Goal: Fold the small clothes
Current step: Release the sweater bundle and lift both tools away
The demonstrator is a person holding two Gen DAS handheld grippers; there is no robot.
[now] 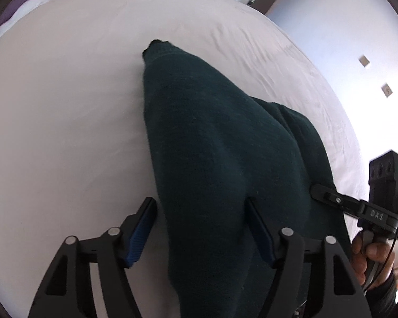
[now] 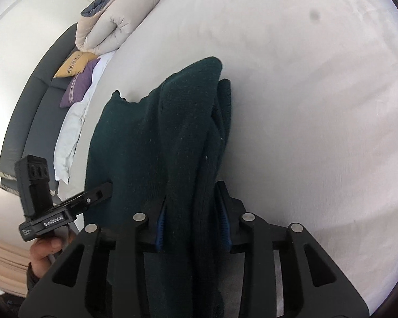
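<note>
A dark green knit garment [image 1: 212, 159] lies bunched on a white bed sheet [image 1: 66, 106]. My left gripper [image 1: 201, 212] has its jaws wide apart, with the cloth lying between them and over the right finger [image 1: 260, 235]. In the right wrist view the same garment [image 2: 159, 137] runs in thick folds between the two fingers of my right gripper [image 2: 192, 206]. That gripper is shut on the folds. The right gripper also shows in the left wrist view [image 1: 329, 197] at the garment's right edge. The left gripper shows in the right wrist view [image 2: 95, 194] at the garment's left edge.
The white sheet [image 2: 305, 106] spreads wide on all sides of the garment. A folded beige duvet [image 2: 106, 26] and yellow [image 2: 74, 63] and purple [image 2: 79, 84] cushions lie at the head of the bed, against a grey headboard [image 2: 34, 111]. A white wall [image 1: 358, 39] stands beyond the bed's right edge.
</note>
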